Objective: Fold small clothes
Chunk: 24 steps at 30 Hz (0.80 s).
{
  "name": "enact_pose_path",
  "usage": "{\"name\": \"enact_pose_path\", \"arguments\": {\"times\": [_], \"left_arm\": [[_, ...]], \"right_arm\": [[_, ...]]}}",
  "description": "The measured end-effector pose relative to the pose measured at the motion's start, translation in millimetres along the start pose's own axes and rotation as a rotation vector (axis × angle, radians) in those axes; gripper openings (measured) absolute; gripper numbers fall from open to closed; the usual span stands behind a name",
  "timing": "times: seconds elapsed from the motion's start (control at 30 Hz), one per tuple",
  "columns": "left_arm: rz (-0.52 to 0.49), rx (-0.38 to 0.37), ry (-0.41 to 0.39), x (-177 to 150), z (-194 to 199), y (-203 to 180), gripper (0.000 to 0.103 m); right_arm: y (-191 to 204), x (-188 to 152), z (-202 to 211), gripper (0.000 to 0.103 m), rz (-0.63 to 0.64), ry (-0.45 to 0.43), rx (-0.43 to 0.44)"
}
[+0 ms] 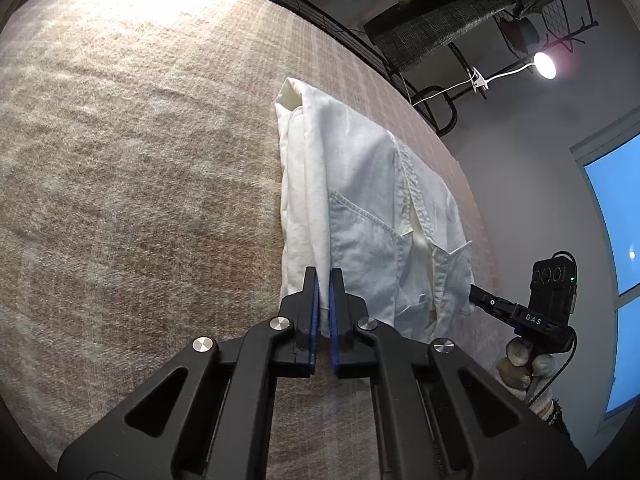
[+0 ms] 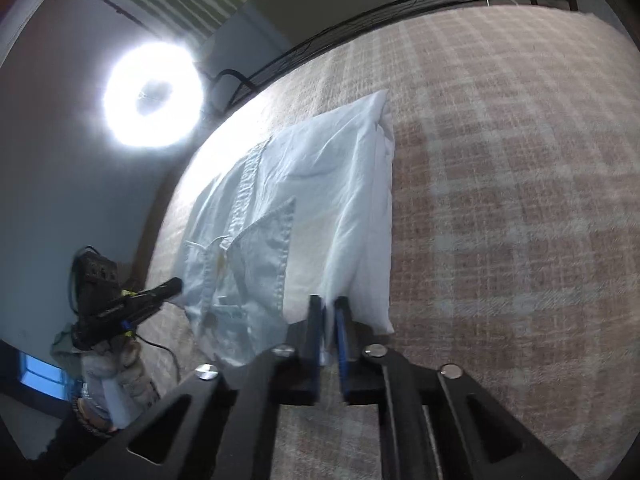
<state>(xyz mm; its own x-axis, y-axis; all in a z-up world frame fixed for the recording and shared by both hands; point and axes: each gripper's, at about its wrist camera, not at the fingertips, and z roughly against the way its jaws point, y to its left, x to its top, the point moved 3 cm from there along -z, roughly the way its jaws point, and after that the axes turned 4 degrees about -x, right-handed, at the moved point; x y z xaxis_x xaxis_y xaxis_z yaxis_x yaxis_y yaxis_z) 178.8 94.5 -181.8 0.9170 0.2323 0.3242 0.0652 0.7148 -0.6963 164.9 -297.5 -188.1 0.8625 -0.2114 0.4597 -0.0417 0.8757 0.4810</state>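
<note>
A white pair of small shorts [image 1: 360, 208], with pockets and a waistband showing, lies partly folded on the plaid beige blanket [image 1: 140, 180]. My left gripper [image 1: 324, 276] is shut on a fold of the white cloth at its near edge. In the right wrist view the same garment [image 2: 304, 208] lies on the blanket [image 2: 500, 200], and my right gripper [image 2: 329, 304] is shut on its near edge. The right gripper shows in the left view [image 1: 480, 298], and the left one in the right view [image 2: 172, 286], each beside the garment's waistband end.
The blanket's edge runs just past the garment, with a wall beyond. A bright ring lamp [image 2: 154, 94] and a small clip lamp [image 1: 544, 65] shine nearby. A dark rack with cloth [image 1: 460, 12] stands behind. A blue window [image 1: 616, 240] is at the right.
</note>
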Motion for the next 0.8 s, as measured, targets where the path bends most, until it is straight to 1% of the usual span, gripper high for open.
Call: {"name": "enact_pose_path", "arguments": {"times": [0.07,0.13,0.23,0.3,0.43,0.47,0.5,0.53,0.57,0.63,0.67,0.7,0.77,0.8], "left_arm": [[-0.010,-0.010,-0.012,-1,6,-4,0.001],[-0.044,0.018,-0.018,-4,5,-7,0.001],[-0.074,0.087,0.017,-10,-12,0,0.001],[-0.071,0.096,0.022,-12,-17,3,0.001],[-0.142,0.129,0.024,-14,-10,-6,0.001],[-0.165,0.138,0.023,-13,-6,-9,0.001],[-0.180,0.139,0.015,-12,0,-11,0.001],[-0.191,0.137,0.004,-10,7,-13,0.002],[-0.205,0.134,-0.015,-8,14,-16,0.002],[-0.246,0.149,-0.060,-2,24,-24,0.002],[-0.282,0.168,-0.077,3,25,-30,0.002],[-0.326,0.196,-0.089,9,22,-37,0.002],[-0.374,0.226,-0.096,22,12,-45,0.002],[-0.380,0.226,-0.097,31,8,-44,0.002]], "right_arm": [[2,3,4,0.000,0.023,-0.008,-0.002],[2,4,9,0.000,0.054,-0.022,-0.006],[-4,1,2,0.000,0.058,-0.006,-0.055],[-7,0,-8,0.000,0.069,0.011,-0.093],[-3,0,-12,0.000,0.109,0.021,-0.146],[1,0,-11,0.005,0.133,0.026,-0.158],[4,0,-9,0.007,0.156,0.033,-0.175],[7,1,-5,0.025,0.180,0.036,-0.213],[9,1,1,0.037,0.202,0.030,-0.240],[22,4,13,0.037,0.269,-0.022,-0.297],[29,8,19,0.037,0.301,-0.054,-0.323],[37,13,24,0.037,0.329,-0.095,-0.329],[50,26,29,0.037,0.345,-0.157,-0.291],[55,32,28,0.037,0.342,-0.176,-0.273]]}}
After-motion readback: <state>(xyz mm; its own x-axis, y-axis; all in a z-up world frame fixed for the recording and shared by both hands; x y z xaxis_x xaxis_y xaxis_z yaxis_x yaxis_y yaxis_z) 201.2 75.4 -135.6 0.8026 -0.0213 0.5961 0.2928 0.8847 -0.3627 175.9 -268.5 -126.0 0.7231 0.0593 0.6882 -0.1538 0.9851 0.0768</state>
